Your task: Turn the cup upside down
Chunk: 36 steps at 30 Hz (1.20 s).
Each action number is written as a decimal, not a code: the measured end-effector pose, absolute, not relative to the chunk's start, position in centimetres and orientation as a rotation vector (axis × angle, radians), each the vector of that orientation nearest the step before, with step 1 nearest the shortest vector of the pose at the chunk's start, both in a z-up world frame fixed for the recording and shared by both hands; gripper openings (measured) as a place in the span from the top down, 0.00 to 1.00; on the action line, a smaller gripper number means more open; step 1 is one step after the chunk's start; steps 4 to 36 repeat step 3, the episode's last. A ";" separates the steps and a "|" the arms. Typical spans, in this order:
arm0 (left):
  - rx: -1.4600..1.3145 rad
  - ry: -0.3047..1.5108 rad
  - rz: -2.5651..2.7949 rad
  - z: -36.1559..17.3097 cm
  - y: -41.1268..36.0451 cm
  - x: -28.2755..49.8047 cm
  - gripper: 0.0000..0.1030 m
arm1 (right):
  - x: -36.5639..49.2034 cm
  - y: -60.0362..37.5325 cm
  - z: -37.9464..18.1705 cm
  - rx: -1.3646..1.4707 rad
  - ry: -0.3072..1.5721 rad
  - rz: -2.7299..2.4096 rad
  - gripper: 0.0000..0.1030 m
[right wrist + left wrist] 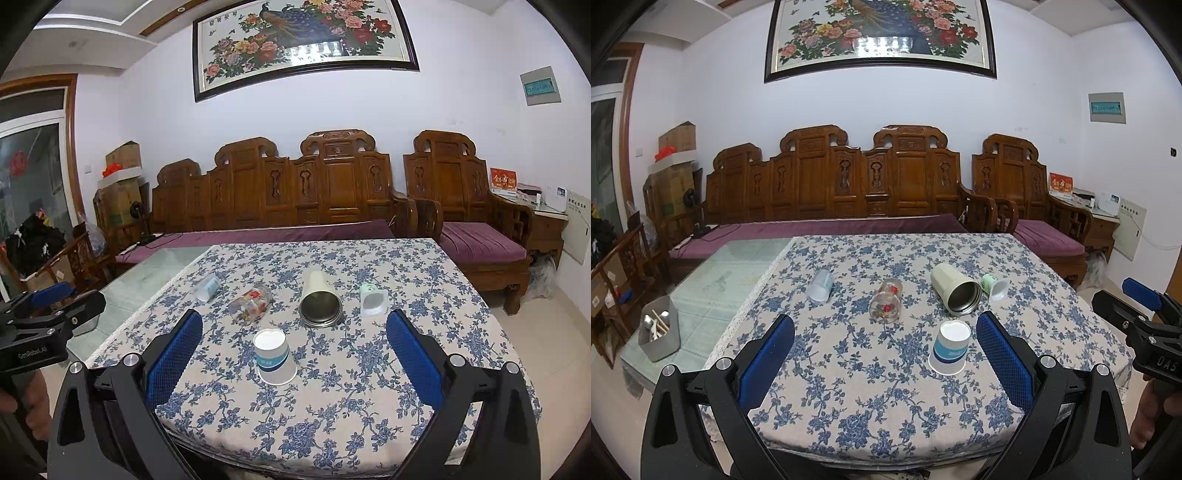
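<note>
A: What takes up the most room?

B: The table, under a blue-flowered tablecloth (849,387), with a bare glass top (738,269) showing to its left. A carved wooden sofa (849,177) with purple cushions runs along the wall behind it.

A: And the grippers?

B: The left gripper (885,350) hangs over the near edge, its blue pads spread wide with nothing between them. The right gripper (294,350) is the same, fingers wide apart and empty.

A: Where's the cup?

B: The paper cup (950,347), white with a blue band, stands upside down on the cloth, rim down, base up. In the left wrist view it sits just inside the right-hand pad; in the right wrist view it is nearer the left-hand pad.

A: Anything else on the cloth?

B: Four more vessels lying on their sides behind it: a cream steel-lined tumbler (955,288), a flowered glass (886,301), a frosted plastic cup (820,285), and a small green-and-white cup (994,286) just beside the tumbler. A grey utensil holder (661,328) stands on the glass.
</note>
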<state>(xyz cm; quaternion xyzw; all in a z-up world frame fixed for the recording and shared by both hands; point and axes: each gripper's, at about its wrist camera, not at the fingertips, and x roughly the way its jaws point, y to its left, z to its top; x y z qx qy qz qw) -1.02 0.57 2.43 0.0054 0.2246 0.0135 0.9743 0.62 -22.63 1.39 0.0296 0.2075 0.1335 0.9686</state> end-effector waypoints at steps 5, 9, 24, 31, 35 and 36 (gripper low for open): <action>0.011 0.453 0.026 2.4 0.6 -1.0 0.08 | 0.6 -22.6 1.4 0.061 0.419 0.269 0.03; 0.011 0.453 0.026 2.4 0.6 -1.0 0.08 | 0.6 -22.6 1.4 0.061 0.419 0.269 0.03; 0.011 0.453 0.026 2.4 0.6 -1.0 0.08 | 0.6 -22.6 1.4 0.061 0.419 0.269 0.03; 0.011 0.453 0.026 2.4 0.6 -1.0 0.08 | 0.6 -22.6 1.4 0.061 0.419 0.269 0.03; 0.011 0.453 0.026 2.4 0.6 -1.0 0.08 | 0.6 -22.6 1.4 0.061 0.419 0.269 0.03; 0.011 0.453 0.026 2.4 0.6 -1.0 0.08 | 0.6 -22.6 1.4 0.061 0.419 0.269 0.03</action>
